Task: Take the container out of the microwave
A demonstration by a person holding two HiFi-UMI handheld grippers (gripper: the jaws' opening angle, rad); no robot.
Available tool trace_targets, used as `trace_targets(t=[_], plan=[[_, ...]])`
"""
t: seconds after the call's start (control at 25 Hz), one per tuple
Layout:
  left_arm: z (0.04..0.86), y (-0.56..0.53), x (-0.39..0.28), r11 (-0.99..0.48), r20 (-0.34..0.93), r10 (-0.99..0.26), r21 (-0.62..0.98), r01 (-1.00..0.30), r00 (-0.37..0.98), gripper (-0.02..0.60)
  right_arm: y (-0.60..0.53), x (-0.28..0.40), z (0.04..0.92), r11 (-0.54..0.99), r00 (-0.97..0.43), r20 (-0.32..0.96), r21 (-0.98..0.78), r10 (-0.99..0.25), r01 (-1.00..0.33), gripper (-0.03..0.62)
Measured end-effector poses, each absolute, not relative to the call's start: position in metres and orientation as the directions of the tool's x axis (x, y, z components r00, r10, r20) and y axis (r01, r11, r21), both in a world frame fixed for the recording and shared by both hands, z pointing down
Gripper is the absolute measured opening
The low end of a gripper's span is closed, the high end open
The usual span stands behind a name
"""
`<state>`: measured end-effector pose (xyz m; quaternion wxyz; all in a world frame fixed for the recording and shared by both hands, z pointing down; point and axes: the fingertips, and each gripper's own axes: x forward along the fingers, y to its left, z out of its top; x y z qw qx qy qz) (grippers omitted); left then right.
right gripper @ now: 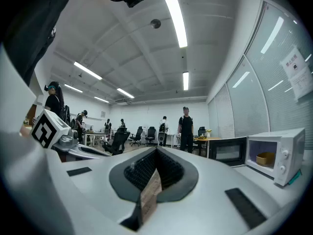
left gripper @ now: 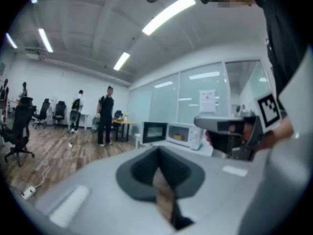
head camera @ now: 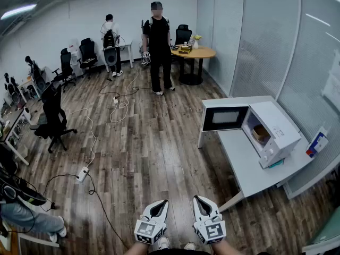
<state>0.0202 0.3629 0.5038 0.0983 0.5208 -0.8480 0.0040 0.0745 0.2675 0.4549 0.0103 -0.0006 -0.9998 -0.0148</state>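
Sitting inside the door-open white box microwave (head camera: pixel 278 127), well ahead and right of both grippers, the small tan bowl-like container (head camera: pixel 261 134) looks light, rigid, probably smooth-walled; best pinched at its near rim. Left gripper (head camera: pixel 159 205) and right gripper (head camera: pixel 201 201): jaws together, empty.

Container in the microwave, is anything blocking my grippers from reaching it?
Nothing visible does. The microwave has its door swung open, the container sits exposed inside, and only floor lies between its table and the left gripper and right gripper.
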Motion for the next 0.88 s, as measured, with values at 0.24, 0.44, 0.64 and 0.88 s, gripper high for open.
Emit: trace_targets(t=[0.24,0.44,0.64,0.88], plan=[[0.5,0.373,0.015,0.476,0.147,-0.875,0.079,-0.876,-0.462,0.006,0.28,0.078,0.445,0.997,-1.0,0.018,0.074,0.015,0.016,-0.002],[0.495,0.378,0.012,0.486,0.123,-0.872,0.119,-0.866,-0.473,0.005,0.283,0.078,0.436,0.996,-1.0,0.003,0.09,0.014,0.014,-0.002],[0.496,0.385,0.009,0.505,0.121,-0.862,0.127,-0.854,-0.492,0.006,0.282,0.079,0.429,0.995,-1.0,0.003,0.102,0.001,0.002,-0.002],[0.494,0.392,0.004,0.501,0.109,-0.865,0.13,-0.856,-0.49,0.005,0.293,0.071,0.431,0.994,-1.0,-0.005,0.111,0.021,0.02,-0.002]])
